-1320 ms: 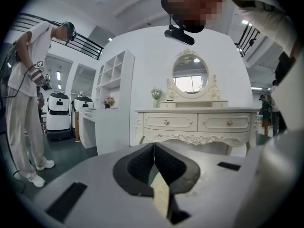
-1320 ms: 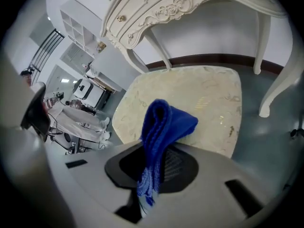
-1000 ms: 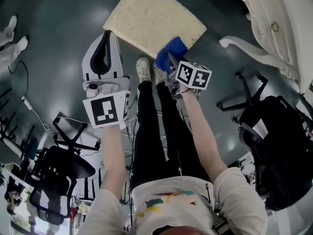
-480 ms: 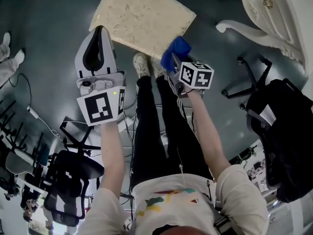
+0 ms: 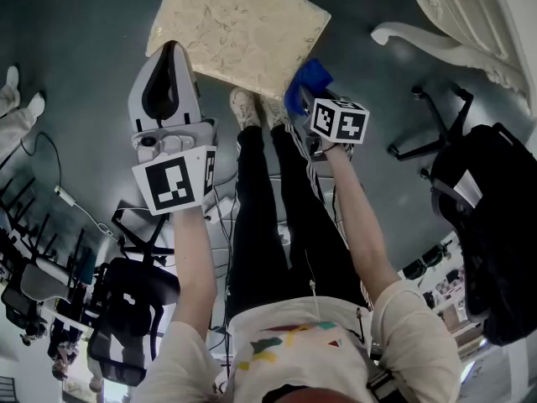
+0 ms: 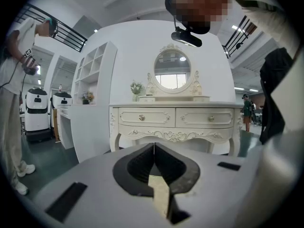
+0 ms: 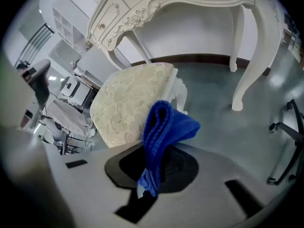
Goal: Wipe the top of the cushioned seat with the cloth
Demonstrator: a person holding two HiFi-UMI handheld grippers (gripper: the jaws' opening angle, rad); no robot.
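Right gripper [image 7: 152,175] pinches folded blue terry cloth [image 7: 164,127] by cream floral cushioned seat [image 5: 239,28], left gripper [image 6: 154,167] closed and empty, wiping seemingly all ahead.

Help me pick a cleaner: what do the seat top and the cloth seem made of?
The seat top: cream woven upholstery, faintly shiny floral pattern, probably brocade-like fabric. The cloth: blue, matte, fuzzy ribbed pile, folding limply; likely microfibre or terry.
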